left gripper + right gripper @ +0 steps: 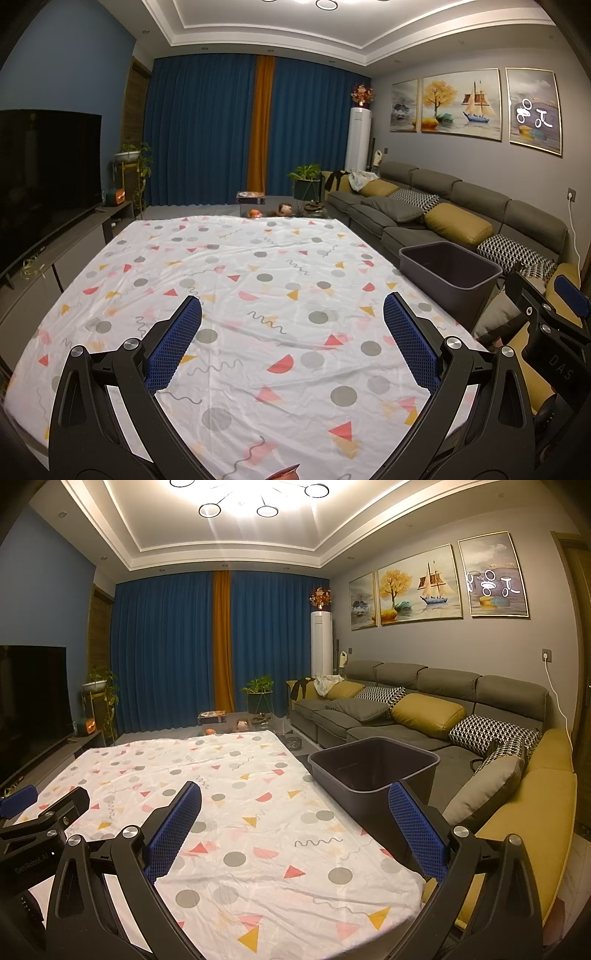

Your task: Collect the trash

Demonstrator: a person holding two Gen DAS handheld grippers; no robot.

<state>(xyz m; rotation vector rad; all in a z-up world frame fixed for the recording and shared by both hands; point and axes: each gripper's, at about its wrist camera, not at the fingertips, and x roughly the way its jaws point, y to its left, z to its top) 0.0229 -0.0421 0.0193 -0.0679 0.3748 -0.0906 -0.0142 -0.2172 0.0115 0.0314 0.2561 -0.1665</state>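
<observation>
A dark grey plastic bin (448,271) stands at the right edge of the table, between table and sofa; it also shows in the right wrist view (373,771) and looks empty. My left gripper (291,321) is open and empty above the patterned tablecloth (236,280). My right gripper (293,805) is open and empty, its right finger (415,830) in front of the bin. A small reddish object (282,472) peeks in at the bottom edge of the left wrist view. Each gripper shows in the other's view, the right one (546,317) and the left one (33,812).
A grey sofa (406,709) with yellow and patterned cushions runs along the right. A TV (44,177) on a low cabinet is on the left. Blue curtains, plants (306,177), toys and a box (251,197) lie beyond the table's far edge.
</observation>
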